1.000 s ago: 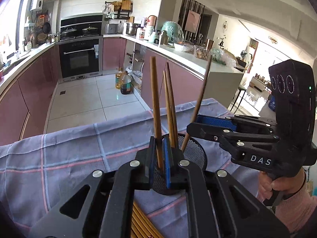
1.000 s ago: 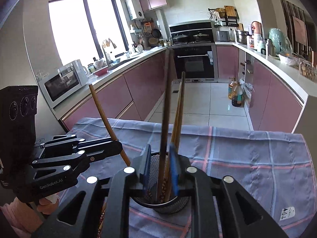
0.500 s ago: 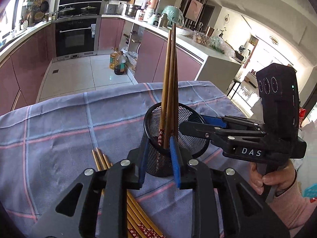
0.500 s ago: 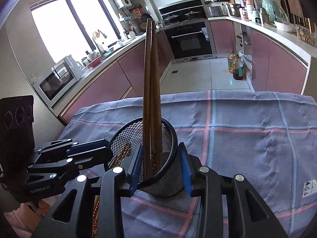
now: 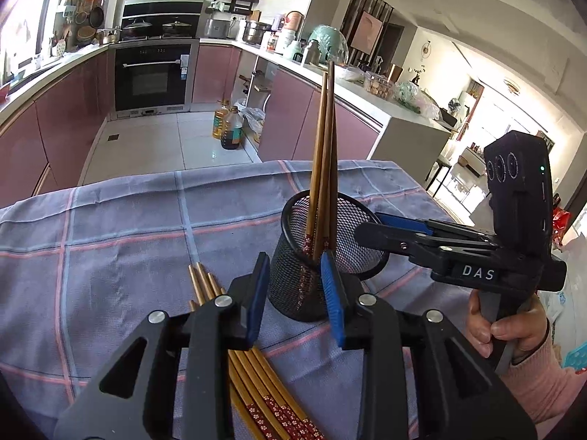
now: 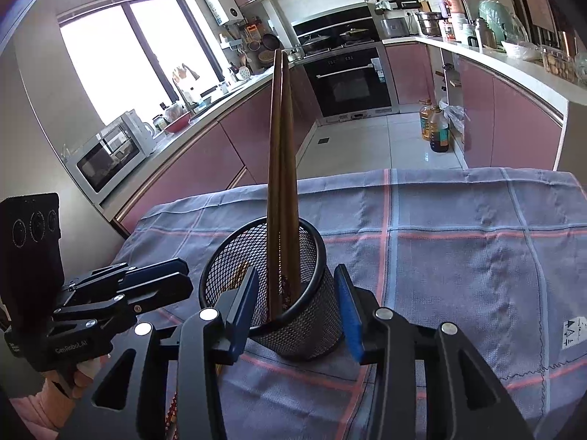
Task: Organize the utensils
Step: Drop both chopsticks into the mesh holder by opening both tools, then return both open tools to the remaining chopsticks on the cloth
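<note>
the loose chopsticks point(image 5: 256, 377) lie bunched on the bench point(image 5: 110, 249) near its front edge, just beside the mesh cup point(image 5: 312, 256) holding three more. they look light, stiff and smooth, likely slippery; pinch one mid-shaft. left claw point(image 5: 295, 300) and right claw point(image 6: 299, 306) both tilt downward, jaws opening, gripping nothing, the cup showing between them.

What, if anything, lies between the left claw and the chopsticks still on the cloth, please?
Nothing visible does. The loose chopsticks lie bare on the checked cloth directly under the left claw, whose jaws are opening and empty. The mesh holder stands just beyond, off to the side of them.
</note>
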Tool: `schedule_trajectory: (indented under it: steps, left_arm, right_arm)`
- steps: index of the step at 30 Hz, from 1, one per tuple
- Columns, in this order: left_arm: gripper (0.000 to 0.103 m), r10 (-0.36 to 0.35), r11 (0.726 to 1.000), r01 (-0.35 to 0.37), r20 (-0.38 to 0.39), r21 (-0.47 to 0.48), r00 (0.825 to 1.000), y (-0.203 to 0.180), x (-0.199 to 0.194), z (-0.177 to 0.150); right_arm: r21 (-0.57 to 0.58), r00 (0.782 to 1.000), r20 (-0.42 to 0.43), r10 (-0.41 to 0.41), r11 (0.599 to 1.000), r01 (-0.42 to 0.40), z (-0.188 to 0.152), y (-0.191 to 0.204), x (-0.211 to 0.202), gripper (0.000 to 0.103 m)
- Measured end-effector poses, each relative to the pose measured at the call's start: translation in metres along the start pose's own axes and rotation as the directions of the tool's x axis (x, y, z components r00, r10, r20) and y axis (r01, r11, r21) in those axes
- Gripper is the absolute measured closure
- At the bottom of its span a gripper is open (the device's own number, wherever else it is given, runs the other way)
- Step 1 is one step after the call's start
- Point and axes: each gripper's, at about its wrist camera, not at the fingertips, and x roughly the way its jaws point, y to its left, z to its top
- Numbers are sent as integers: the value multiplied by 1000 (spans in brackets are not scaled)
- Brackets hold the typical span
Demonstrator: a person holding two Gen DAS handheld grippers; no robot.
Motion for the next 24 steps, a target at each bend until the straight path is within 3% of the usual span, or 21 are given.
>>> schedule_trajectory:
  steps: [6,15,24]
  left_arm:
    - [71,90,996,-90,-8,5,996,16,-13,-27]
    - [70,145,989,-148,-142,-11,979,37,4,-79]
    - [72,154,987,-160,-170,-18,973,46,11,-95]
  right_arm:
    - [-48,999,36,24,999,-23,-22,19,-27,59]
    - [-105,982,-163,99,988,-117,-70,61,25,59]
    - [-142,978,-205,33,988,-63,-83,75,53,66]
